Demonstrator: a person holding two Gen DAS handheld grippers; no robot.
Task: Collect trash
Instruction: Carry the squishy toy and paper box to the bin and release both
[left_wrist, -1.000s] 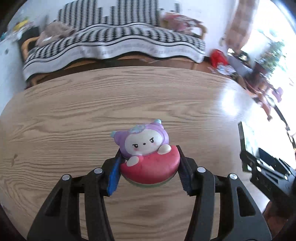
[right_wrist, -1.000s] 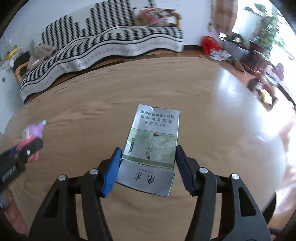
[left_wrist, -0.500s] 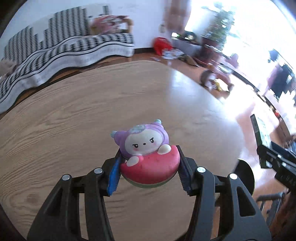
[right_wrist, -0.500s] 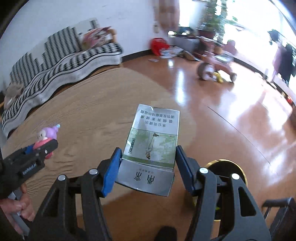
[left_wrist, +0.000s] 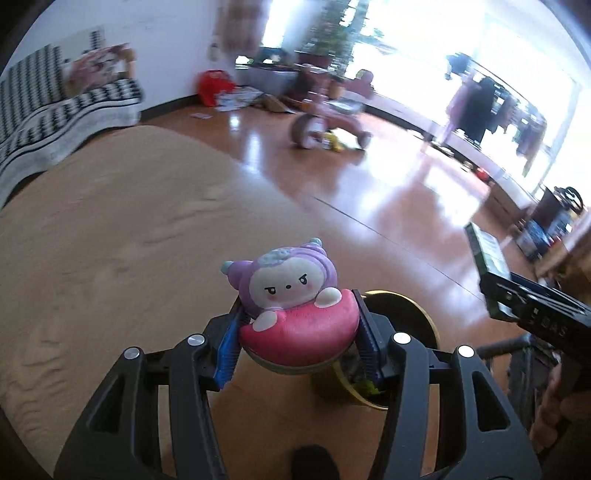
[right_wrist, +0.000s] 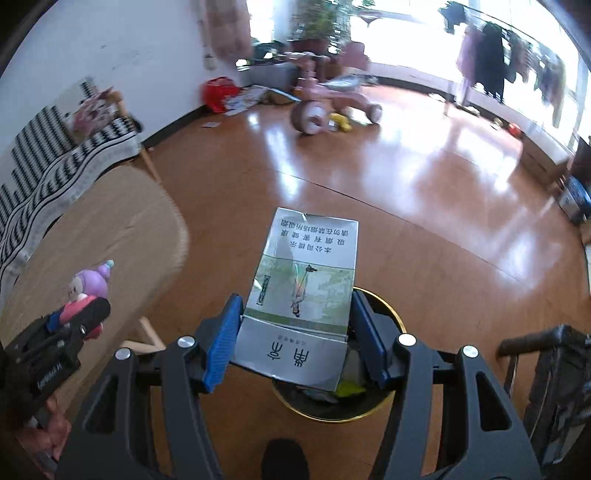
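My left gripper (left_wrist: 297, 339) is shut on a purple and pink squishy toy (left_wrist: 291, 299), held over the table's edge, just left of a black trash bin with a gold rim (left_wrist: 413, 306) on the floor. My right gripper (right_wrist: 295, 339) is shut on a silver and green cigarette box (right_wrist: 306, 288), held above the same bin (right_wrist: 384, 410), which holds some trash. The left gripper and toy (right_wrist: 86, 291) show at the left of the right wrist view. The right gripper with the box (left_wrist: 487, 254) shows at the right of the left wrist view.
A round wooden table (left_wrist: 110, 229) lies to the left. A striped sofa (right_wrist: 55, 147) stands behind it. A pink tricycle (right_wrist: 328, 103) and scattered items stand on the glossy wooden floor. A black chair-like frame (right_wrist: 546, 362) stands right of the bin.
Both grippers have swung right, off the table and toward the floor bin, still holding the toy and the box. The bin has come under the right gripper.
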